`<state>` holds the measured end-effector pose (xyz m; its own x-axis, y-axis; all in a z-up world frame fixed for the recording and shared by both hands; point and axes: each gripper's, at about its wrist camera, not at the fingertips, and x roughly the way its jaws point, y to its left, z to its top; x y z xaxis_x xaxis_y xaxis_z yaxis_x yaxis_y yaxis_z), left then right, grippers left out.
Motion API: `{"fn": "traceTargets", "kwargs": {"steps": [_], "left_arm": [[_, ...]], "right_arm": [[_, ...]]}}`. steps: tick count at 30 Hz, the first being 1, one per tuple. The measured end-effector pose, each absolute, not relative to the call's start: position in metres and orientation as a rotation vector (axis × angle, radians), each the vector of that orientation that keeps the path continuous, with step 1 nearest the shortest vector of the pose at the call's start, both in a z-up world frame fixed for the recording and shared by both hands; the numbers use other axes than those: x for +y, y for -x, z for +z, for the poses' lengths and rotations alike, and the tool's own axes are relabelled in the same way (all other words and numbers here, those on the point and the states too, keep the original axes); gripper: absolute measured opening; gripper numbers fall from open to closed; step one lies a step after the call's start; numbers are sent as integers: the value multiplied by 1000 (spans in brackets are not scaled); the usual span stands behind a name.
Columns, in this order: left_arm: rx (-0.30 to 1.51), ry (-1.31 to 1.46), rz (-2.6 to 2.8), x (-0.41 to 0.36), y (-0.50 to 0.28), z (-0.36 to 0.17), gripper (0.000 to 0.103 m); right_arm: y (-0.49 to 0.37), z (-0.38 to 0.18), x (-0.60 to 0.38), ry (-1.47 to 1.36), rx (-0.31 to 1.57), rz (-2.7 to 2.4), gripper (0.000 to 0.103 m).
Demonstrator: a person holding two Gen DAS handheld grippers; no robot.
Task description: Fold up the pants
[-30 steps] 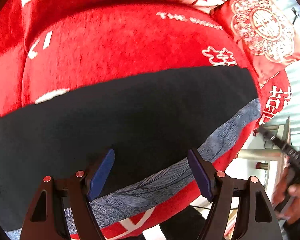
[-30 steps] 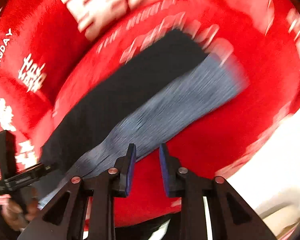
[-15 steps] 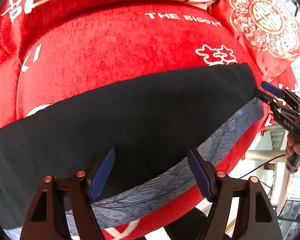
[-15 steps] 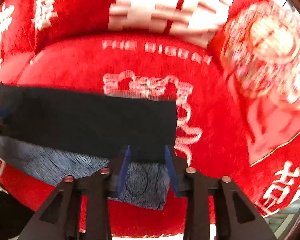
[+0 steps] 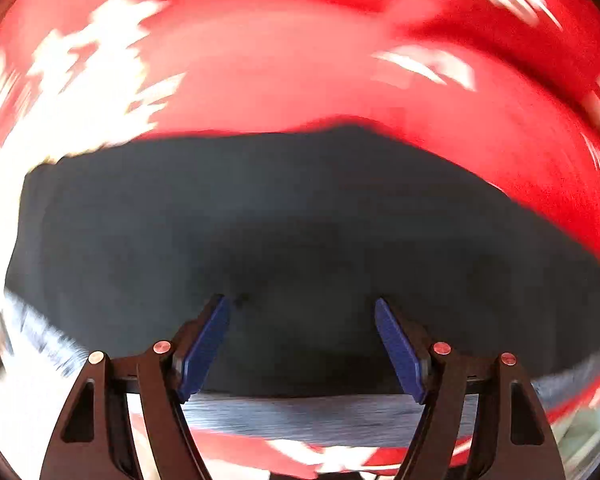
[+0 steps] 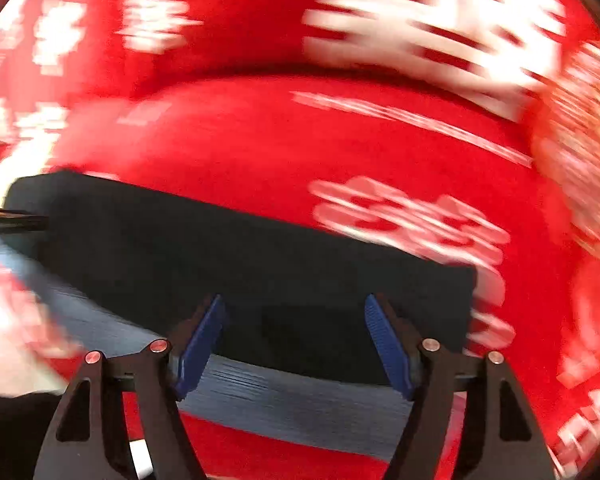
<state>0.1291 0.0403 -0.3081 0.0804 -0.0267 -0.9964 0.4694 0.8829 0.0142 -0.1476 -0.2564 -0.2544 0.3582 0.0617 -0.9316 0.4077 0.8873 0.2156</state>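
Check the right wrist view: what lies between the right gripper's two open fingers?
Only the pants: between the right gripper's spread fingers shows dark fabric, with the grey-blue band nearer the camera. Nothing else intrudes.

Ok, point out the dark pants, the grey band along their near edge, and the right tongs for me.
dark pants point(image 6: 260, 264), right wrist view, middle of the dark fabric.
grey band point(image 6: 300, 408), right wrist view, middle of the strip along the near edge.
right tongs point(image 6: 294, 340), right wrist view, midway between the blue tips.
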Motion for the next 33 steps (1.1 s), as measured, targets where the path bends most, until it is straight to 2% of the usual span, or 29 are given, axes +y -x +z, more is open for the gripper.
{"fn": "traceTargets", "kwargs": {"steps": [3, 6, 8, 9, 12, 15, 16, 17, 18, 19, 20, 22, 24, 27, 29, 30, 33], "left_arm": [[1362, -289, -446, 64, -138, -285, 76], [1350, -398, -530, 56, -124, -302, 76], [1369, -498, -475, 66, -117, -327, 76], [1296, -498, -505, 72, -109, -322, 76], [1320, -480, -541, 81, -107, -310, 76], [1224, -403, -606, 85, -122, -282, 76], [1228, -396, -590, 90, -131, -284, 76], [1288, -404, -524, 103, -151, -298, 76], [1347, -412, -467, 114, -163, -313, 76], [1366, -366, -488, 127, -170, -319, 76], [1331, -325, -545, 137, -171, -309, 76], [1347, -356, -577, 138, -168, -296, 76], [1303, -342, -632, 133, -169, -280, 76], [1287, -225, -614, 136, -191, -269, 76], [1381, -233, -486, 152, -212, -293, 76], [1432, -252, -458, 162, -215, -307, 76], [1366, -371, -548, 172, -198, -299, 76]], "right_arm": [[76, -251, -240, -554, 1131, 48, 79], [-1, -272, -226, -626, 1141, 221, 79], [-50, -296, -207, -648, 1193, 293, 79], [-74, -308, -194, -625, 1237, 314, 79], [-123, -337, -161, -587, 1315, 335, 79], [-151, -349, -128, -610, 1347, 394, 79], [-157, -355, -116, -554, 1373, 425, 76], [-163, -361, -114, -454, 1395, 388, 46], [-170, -369, -120, -438, 1416, 345, 48], [-173, -372, -137, -542, 1401, 278, 50], [-172, -369, -148, -566, 1379, 186, 57], [-168, -343, -153, -385, 1323, -50, 59], [-159, -319, -148, -425, 1254, 22, 61], [-155, -304, -115, -479, 1255, 254, 69], [-157, -307, -88, -465, 1275, 375, 74], [-157, -321, -85, -427, 1347, 340, 75], [-136, -338, -103, -346, 1435, 187, 74]]}}
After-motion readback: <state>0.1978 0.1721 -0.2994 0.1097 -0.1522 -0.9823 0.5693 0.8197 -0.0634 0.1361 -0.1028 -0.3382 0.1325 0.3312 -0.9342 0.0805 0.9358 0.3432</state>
